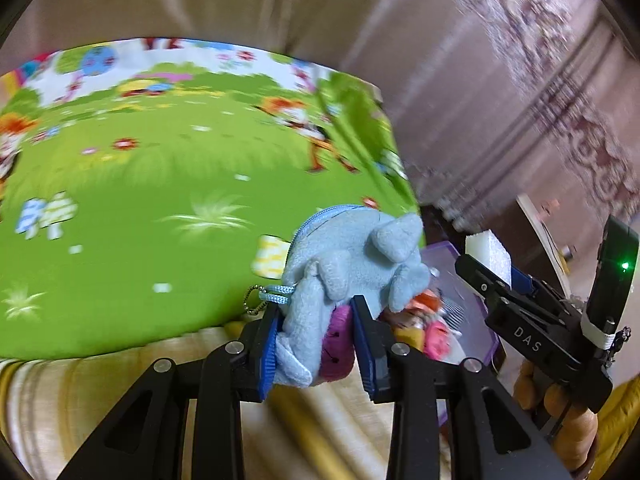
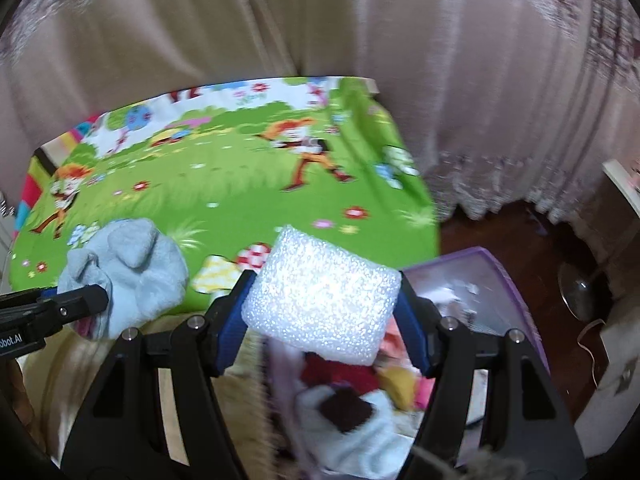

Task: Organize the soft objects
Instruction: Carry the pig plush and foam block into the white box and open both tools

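Observation:
My left gripper is shut on a light blue plush pouch with a zip and a bead chain, and a purple plush part sits between the fingers too. It hangs over the bed's edge. The pouch also shows in the right wrist view. My right gripper is shut on a white foam block, held above a purple plastic bin that holds several soft toys. The right gripper with the foam shows in the left wrist view, over the bin.
A bright green cartoon play mat covers the bed. A striped beige blanket lies at its near edge. Pinkish curtains hang behind. Dark wooden floor and white furniture are to the right.

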Tool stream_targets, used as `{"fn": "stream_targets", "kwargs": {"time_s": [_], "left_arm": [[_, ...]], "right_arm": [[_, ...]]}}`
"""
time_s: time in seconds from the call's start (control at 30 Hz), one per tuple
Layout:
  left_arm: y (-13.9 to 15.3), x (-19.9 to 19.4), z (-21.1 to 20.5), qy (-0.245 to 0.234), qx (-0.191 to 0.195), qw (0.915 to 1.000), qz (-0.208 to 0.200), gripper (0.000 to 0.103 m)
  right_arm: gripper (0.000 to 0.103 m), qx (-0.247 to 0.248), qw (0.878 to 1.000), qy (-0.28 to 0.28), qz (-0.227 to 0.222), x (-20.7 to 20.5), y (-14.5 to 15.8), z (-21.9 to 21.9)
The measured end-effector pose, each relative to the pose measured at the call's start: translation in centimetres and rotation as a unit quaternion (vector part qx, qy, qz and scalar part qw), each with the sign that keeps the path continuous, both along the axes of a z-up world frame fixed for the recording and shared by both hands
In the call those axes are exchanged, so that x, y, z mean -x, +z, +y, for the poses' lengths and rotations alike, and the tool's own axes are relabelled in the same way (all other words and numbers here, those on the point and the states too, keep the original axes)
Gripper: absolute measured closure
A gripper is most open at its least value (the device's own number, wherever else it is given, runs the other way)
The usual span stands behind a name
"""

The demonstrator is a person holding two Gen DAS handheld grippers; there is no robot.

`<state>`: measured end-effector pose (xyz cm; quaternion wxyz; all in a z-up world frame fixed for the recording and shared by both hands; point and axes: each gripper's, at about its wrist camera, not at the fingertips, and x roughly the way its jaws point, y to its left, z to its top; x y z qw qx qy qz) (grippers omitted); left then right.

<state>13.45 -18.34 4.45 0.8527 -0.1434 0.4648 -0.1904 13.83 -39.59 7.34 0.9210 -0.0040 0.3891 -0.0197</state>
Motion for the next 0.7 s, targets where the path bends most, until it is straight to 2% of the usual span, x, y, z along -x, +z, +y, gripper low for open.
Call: {"fn": "stream_targets", "kwargs": {"time_s": [0.23, 0.3, 0.37, 0.5, 0.53, 0.7], "left_arm": [[-0.1, -0.5, -8.1, -0.071, -0.018, 0.9973, -0.002, 0.065], [-0.1, -0.5, -9.8, -0.085, -0.022, 0.9962, -0.007, 0.06], [-0.2, -0.6, -11.6, -0.095, -0.028, 0.995, -0.011, 0.048], [-0.7, -0.7, -13.4, -0.112, -0.036, 0.993, -0.009, 0.045], [-0.8, -0.5, -13.6, -0.114, -0.04, 0.9926, -0.008, 0.041], [-0.8, 0.3, -13.3, -0.113, -0.037, 0.9929, -0.006, 0.036]], "right_arm": [[0.033, 0.011, 0.998, -0.062, -0.004, 2.3, 0.3, -6.3], [0.033, 0.014, 0.997, -0.076, -0.005, 2.8, 0.3, -7.8], [0.032, 0.014, 0.996, -0.088, -0.003, 3.2, 0.3, -9.0], [0.027, 0.012, 0.994, -0.107, -0.003, 3.8, 0.2, -10.6], [0.024, 0.011, 0.994, -0.109, -0.004, 3.9, 0.2, -10.9], [0.022, 0.013, 0.993, -0.12, -0.007, 4.9, 0.3, -11.6]]}}
